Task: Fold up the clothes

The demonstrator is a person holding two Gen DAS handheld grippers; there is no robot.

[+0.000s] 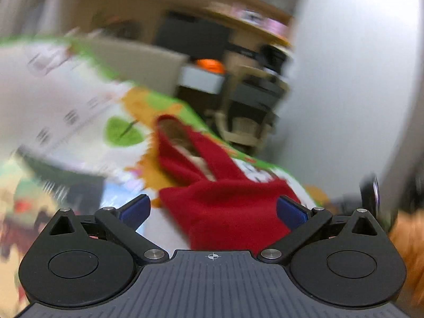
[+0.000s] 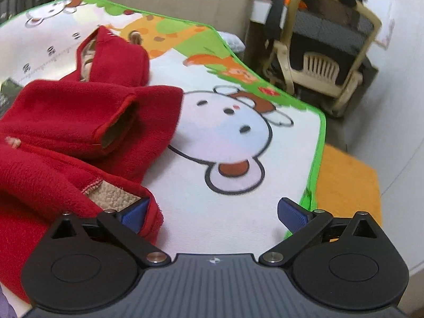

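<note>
- Two blue-padded grippers are out over a cartoon-printed play mat with a green border (image 2: 238, 143), and both stand with their jaws spread wide.
- Left wrist view: very blurred. The left gripper (image 1: 213, 210) has nothing between its blue pads (image 1: 135, 209). A red fleece hooded jacket (image 1: 225, 204) lies on the mat straight ahead of it, its body bunched between the two pads' lines and its hood (image 1: 182, 145) stretching away toward the mat's far edge. Whether either pad touches the cloth I cannot tell.
- Same view: beyond the mat's far edge are a beige plastic chair (image 1: 246, 129) and a pale wall (image 1: 357, 79).
- Right wrist view: sharp. The right gripper (image 2: 213, 213) hangs over the mat's near right corner, gaping and gripping nothing. Its left pad (image 2: 133, 214) sits against the jacket's hem, where the cream fuzzy lining (image 2: 114, 194) shows; the right pad is over the green border.
- Same view: the jacket covers the mat's left side, a sleeve cuff (image 2: 119, 129) folded across its body, hood farther back.
- An orange rug (image 2: 349, 185) lies past the mat's right edge.
</note>
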